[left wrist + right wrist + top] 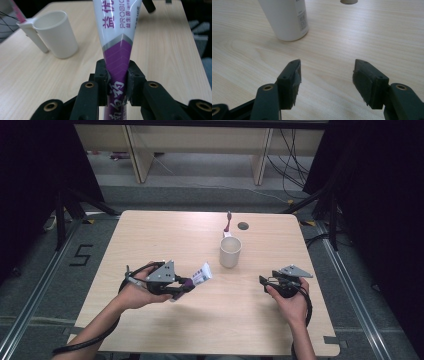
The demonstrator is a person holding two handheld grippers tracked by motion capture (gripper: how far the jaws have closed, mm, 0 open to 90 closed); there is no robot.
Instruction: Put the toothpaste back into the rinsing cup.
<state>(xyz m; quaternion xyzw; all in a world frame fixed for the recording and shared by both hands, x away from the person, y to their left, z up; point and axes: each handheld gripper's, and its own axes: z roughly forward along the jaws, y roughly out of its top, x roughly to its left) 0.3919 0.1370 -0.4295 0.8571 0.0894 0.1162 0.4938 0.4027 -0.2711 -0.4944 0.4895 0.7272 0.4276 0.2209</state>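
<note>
Left gripper view: left gripper [117, 80] pinches the soft, light toothpaste tube [119, 37] near its purple end; cup [56, 33] at ten o'clock. Right gripper [325, 82] gapes empty.

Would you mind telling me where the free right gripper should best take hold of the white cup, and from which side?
Grip the white cup across its round body, coming level from the right gripper's side. It stands upright with straight walls, and its handle juts toward the far side, beside the toothbrush, so the near-right wall is clear.

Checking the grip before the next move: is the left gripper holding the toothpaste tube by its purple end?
Yes, the left gripper has its fingers pressed on the purple end of the toothpaste tube.
</note>
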